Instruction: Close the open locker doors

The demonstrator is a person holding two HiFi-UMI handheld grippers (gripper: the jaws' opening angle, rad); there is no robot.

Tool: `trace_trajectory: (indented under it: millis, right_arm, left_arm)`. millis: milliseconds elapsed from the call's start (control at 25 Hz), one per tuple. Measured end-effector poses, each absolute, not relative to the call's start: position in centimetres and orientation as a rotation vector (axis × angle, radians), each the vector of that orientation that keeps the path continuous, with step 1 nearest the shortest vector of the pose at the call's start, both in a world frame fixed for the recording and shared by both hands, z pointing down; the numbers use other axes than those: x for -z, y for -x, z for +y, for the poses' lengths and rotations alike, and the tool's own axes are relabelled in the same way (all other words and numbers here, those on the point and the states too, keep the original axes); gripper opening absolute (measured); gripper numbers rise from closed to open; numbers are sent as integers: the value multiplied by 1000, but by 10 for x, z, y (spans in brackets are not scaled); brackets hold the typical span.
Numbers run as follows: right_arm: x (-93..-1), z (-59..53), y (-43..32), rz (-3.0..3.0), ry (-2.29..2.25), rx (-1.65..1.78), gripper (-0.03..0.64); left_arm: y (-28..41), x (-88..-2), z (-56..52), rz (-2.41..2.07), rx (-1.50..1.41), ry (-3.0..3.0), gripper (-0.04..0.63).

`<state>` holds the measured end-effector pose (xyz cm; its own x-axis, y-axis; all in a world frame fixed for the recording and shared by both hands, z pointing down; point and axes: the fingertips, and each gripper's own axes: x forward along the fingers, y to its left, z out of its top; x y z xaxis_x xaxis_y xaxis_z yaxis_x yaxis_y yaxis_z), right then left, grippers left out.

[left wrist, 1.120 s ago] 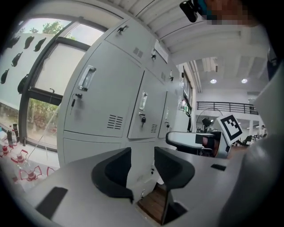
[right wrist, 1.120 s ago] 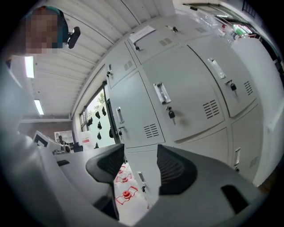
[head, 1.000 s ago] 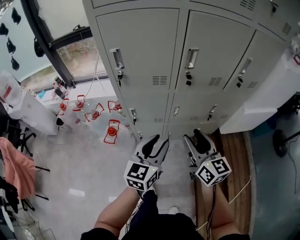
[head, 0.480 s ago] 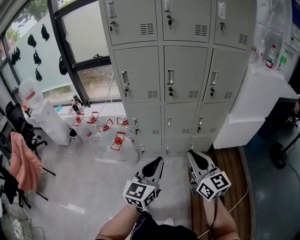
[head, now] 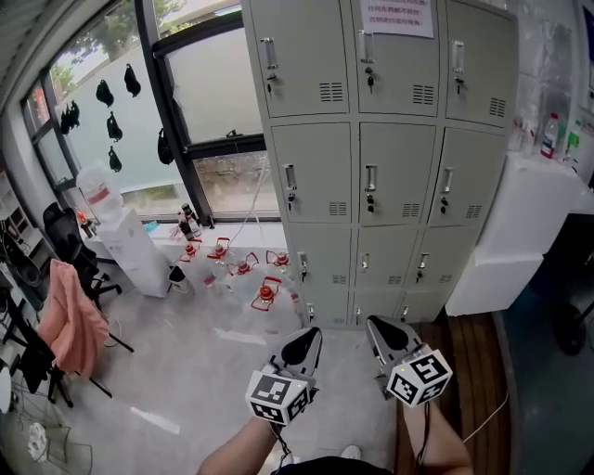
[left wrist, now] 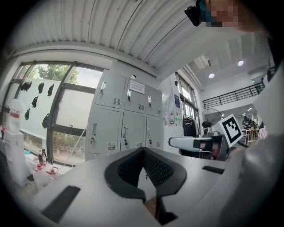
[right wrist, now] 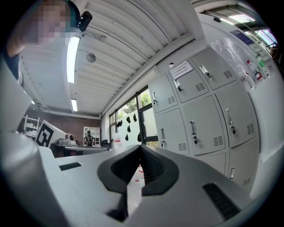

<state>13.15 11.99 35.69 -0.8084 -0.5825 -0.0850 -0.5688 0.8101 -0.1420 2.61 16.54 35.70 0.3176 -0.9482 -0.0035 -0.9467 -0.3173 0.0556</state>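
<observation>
Finding: the locker bank (head: 371,167) stands at the far side of the room, three columns wide. Every door in the head view lies flush with its frame. No door leaf stands proud or ajar, and the handles hang in line.

Change noted: a second ago the head view was filled by the lower doors at close range. Now it takes in higher rows as well, up to the paper notice (head: 401,14) on the middle door of the top row. The person has backed well off from the lockers, and bare floor now lies between them and both tools.

Left gripper (head: 306,341): clenched, its dark pads meeting at the tip with nothing between them. Right gripper (head: 385,332): likewise clenched and empty. A second ago the left jaws stood apart. Both tools are held near the body and level, well apart from any door.

To the left, below the window (head: 213,93), small red-framed items (head: 267,293) lie on the floor, too small to identify with confidence.

Assessment: with the doors flush and the tools drawn back, the closing work appears complete. The very bottom row is partly cut off behind the grippers, so that row is unconfirmed.
</observation>
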Motion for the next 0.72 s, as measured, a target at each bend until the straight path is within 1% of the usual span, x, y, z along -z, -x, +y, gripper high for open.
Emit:
trace_trajectory:
  millis: [320,520,720]
  right_arm:
    - [-357,147,-76,2871,977,188,5]
    - [-355,166,-60,2848,1048,192,5]
    - [-355,184,-58,2835,1113,198,5]
  left_arm:
    - [30,-363,189,-1743,53,-2505,15]
    - [50,-355,202,-1689,102,-2544,15]
    - [55,-352,211,-1625,138,-2574,15]
